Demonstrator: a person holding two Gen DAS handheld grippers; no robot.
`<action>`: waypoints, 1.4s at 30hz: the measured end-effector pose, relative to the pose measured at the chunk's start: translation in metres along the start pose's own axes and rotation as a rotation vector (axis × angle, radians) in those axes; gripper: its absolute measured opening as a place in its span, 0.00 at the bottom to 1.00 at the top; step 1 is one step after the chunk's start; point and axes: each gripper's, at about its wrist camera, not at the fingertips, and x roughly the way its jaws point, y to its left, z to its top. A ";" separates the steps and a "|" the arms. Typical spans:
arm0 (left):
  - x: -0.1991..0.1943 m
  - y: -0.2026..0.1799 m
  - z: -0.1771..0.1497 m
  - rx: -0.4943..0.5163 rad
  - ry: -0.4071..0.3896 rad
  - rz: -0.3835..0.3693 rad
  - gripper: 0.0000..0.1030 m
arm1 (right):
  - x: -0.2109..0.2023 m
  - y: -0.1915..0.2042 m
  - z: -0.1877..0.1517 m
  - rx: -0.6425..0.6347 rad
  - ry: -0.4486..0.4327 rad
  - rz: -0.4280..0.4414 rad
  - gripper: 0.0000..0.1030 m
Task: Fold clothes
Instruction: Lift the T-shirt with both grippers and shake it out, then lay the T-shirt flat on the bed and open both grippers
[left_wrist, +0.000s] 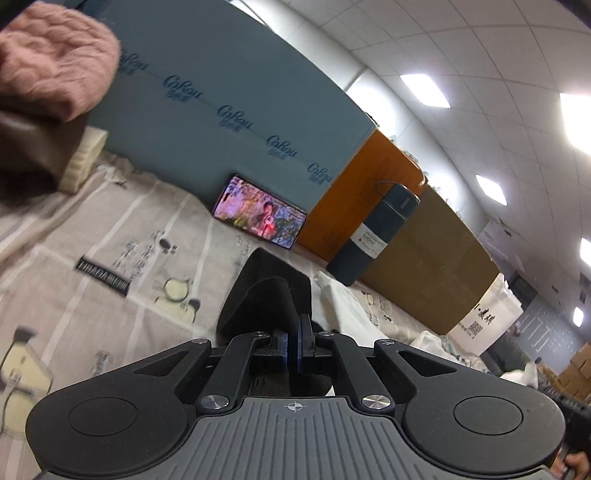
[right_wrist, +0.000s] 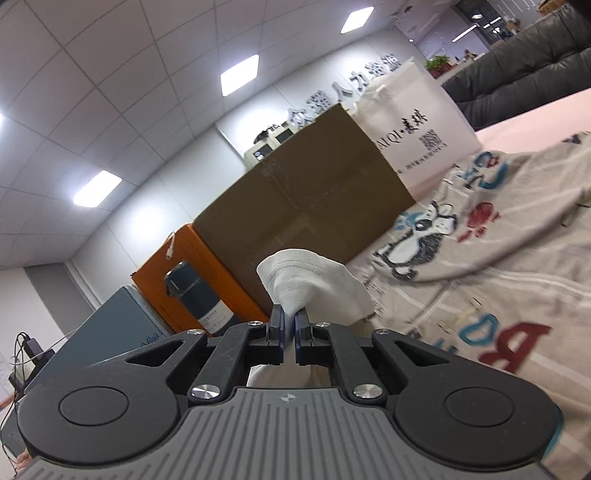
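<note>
My left gripper (left_wrist: 300, 325) is shut on a fold of black cloth (left_wrist: 266, 295) that bunches up just ahead of its fingertips, above a patterned beige sheet (left_wrist: 110, 240). In the right wrist view my right gripper (right_wrist: 290, 317) is shut on a bunched white garment (right_wrist: 306, 284), lifted above the bed. To its right lies a cream printed garment (right_wrist: 498, 236) with a penguin picture and red and blue letters. A pink knit piece (left_wrist: 55, 59) sits at the upper left of the left wrist view.
A dark blue bottle (left_wrist: 373, 232) stands by an orange box (left_wrist: 362, 184) and a brown cardboard box (right_wrist: 306, 206). A lit phone (left_wrist: 258, 218) leans on a blue board (left_wrist: 221, 103). A white paper bag (right_wrist: 417, 125) stands at the right, a dark sofa (right_wrist: 517, 70) behind.
</note>
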 end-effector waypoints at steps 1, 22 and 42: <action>-0.004 0.000 0.001 -0.013 -0.002 0.000 0.03 | -0.005 0.001 -0.001 -0.002 -0.002 -0.003 0.05; -0.030 0.010 -0.015 0.094 0.057 0.180 0.18 | -0.065 -0.018 -0.034 -0.168 0.138 -0.154 0.18; 0.071 -0.068 -0.008 0.190 0.338 -0.156 0.52 | 0.083 0.046 -0.015 -0.062 0.490 0.231 0.64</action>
